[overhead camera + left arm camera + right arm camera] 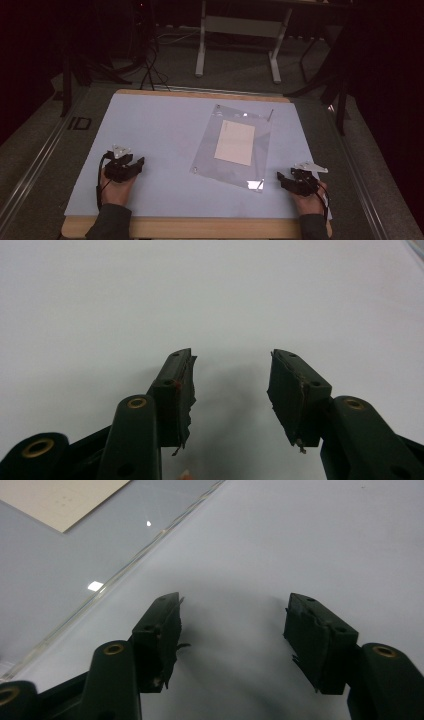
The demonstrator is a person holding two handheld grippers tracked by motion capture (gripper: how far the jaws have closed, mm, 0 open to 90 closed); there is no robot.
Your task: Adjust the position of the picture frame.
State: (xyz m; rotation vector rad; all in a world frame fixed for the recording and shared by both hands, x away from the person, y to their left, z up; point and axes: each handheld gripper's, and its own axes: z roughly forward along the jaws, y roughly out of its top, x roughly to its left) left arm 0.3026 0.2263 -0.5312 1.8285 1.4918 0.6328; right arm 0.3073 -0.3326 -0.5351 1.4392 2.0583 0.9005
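Dim room, pale blue table (150, 130) mid-frame. Clear plastic sleeve (234, 148) with cream card (235, 142) inside lies right of centre, flat, skewed. Left hand-held gripper (131, 166) lower left, released, empty, well apart from sleeve. Right hand-held gripper (286, 178) lower right, released, near sleeve's lower right corner. Judgement: right should approach low, catch sleeve edge, not card.

In the right gripper view, the clear sheet (75, 575) and its cream card (60, 500) run off the frame's edge.

1 clear sheet (235, 150); 1 card (235, 142)
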